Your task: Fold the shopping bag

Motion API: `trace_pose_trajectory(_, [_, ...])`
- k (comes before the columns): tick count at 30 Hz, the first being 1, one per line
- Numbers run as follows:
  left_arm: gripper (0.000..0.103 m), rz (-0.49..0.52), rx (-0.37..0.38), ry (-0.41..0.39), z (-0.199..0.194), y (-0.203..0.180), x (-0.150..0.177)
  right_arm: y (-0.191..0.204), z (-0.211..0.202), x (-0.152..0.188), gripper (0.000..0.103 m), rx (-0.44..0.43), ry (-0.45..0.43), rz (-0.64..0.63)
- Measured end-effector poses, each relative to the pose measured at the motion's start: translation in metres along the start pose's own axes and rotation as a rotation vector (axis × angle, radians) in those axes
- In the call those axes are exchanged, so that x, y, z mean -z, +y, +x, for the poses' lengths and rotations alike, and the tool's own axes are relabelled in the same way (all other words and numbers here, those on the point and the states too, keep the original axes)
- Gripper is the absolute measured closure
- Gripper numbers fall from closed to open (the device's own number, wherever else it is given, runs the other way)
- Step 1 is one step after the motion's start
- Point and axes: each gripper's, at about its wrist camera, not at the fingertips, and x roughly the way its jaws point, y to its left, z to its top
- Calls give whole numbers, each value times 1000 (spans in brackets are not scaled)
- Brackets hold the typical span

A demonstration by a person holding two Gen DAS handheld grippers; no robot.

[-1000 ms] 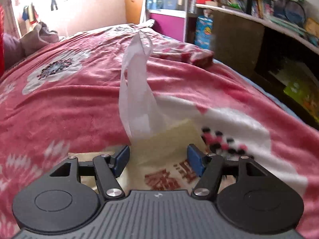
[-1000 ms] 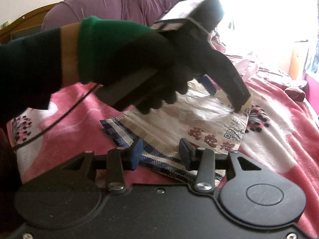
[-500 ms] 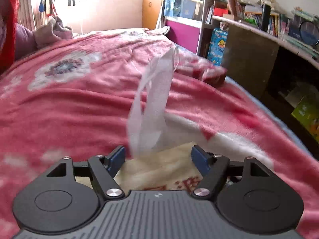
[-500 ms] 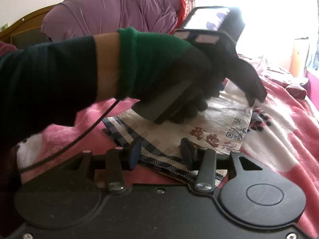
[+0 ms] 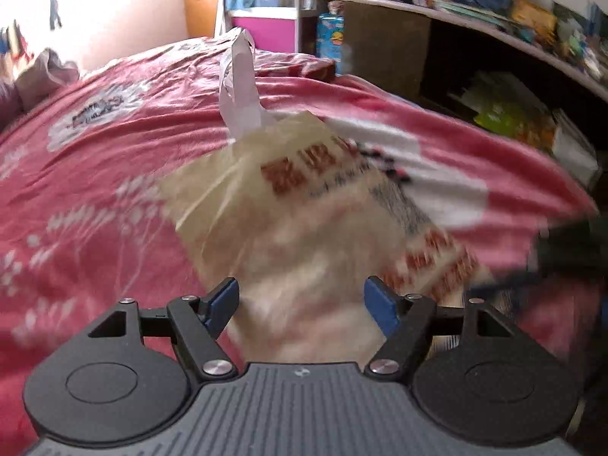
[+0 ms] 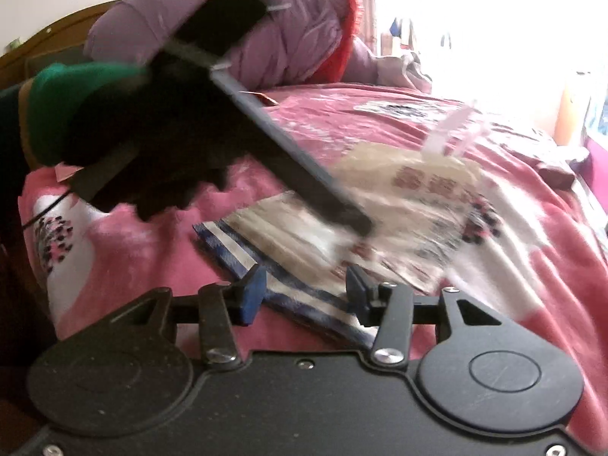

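A bed (image 5: 114,174) covered by a pink blanket (image 6: 380,125) with white flower patterns carries everything. On the blanket lies the shopping bag (image 5: 311,205), cream with red lettering and a blue-and-white checked near edge (image 6: 243,258); its white handles (image 5: 239,87) stand up at the far end. At the far right of the bed lies a dark red flat thing (image 5: 319,70). A purple quilt (image 6: 273,34) is heaped at the far left, by the wooden headboard (image 6: 57,38).
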Motion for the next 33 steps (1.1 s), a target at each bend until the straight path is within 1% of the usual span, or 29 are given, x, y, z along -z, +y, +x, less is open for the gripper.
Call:
trace_pose_trajectory(2, [30, 56, -27, -4, -15, -7, 12, -5, -7, 4, 55, 4, -1, 13])
trace_pose_trajectory(4, [30, 92, -54, 6, -30, -13, 22, 1, -15, 10, 55, 23, 14, -41])
trace_pose_trajectory(6, [30, 98, -67, -5, -44, -16, 33, 6, -23, 15, 54, 43, 30, -93])
trace_pose_trajectory(8, [30, 95, -76, -26, -58, -17, 45, 8, -25, 19, 37, 88, 53, -119])
trace_pose_trajectory(10, [30, 102, -87, -40, -68, -21, 57, 6, -24, 23, 35, 113, 64, -104])
trace_pose_trajectory(11, [29, 125, -100, -32, -68, -26, 63, 5, -23, 24, 34, 117, 58, -105])
trace_pose_trajectory(12, [29, 147, -113, -25, -67, -31, 69, 8, -22, 25, 34, 127, 58, -128])
trace_pose_trajectory(13, [29, 152, -128, -25, -65, -35, 74, 13, -21, 26, 30, 146, 55, -155])
trace_pose_trajectory(14, [28, 132, -146, -37, -63, -36, 76, 16, -19, 26, 24, 174, 48, -172])
trace_pose_trajectory(15, [27, 95, -152, -41, -62, -34, 78, 19, -17, 27, 22, 200, 42, -187])
trace_pose_trajectory(16, [27, 36, -139, -33, -62, -28, 78, 20, -16, 28, 20, 214, 38, -185])
trace_pose_trajectory(18, [26, -65, -112, -23, -61, -18, 79, 17, -14, 28, 19, 223, 34, -148])
trace_pose_trajectory(21, [26, -74, -88, -46, -62, -13, 83, -1, -11, 26, 18, 182, 34, -4])
trace_pose_trajectory(22, [26, -72, -81, -56, -62, -12, 85, -9, -10, 29, 16, 168, 12, 72])
trace_pose_trajectory(23, [26, -71, -73, -70, -62, -11, 87, -10, -10, 30, 15, 168, 5, 102])
trace_pose_trajectory(27, [26, -75, -46, -130, -62, -8, 97, -8, -6, 23, 14, 177, 67, 111])
trace_pose_trajectory(29, [26, -64, -49, -142, -63, -9, 99, -8, -7, 26, 14, 177, 44, 123])
trace_pose_trajectory(33, [26, -53, -50, -158, -68, -11, 101, -5, -7, 37, 14, 195, -46, 128])
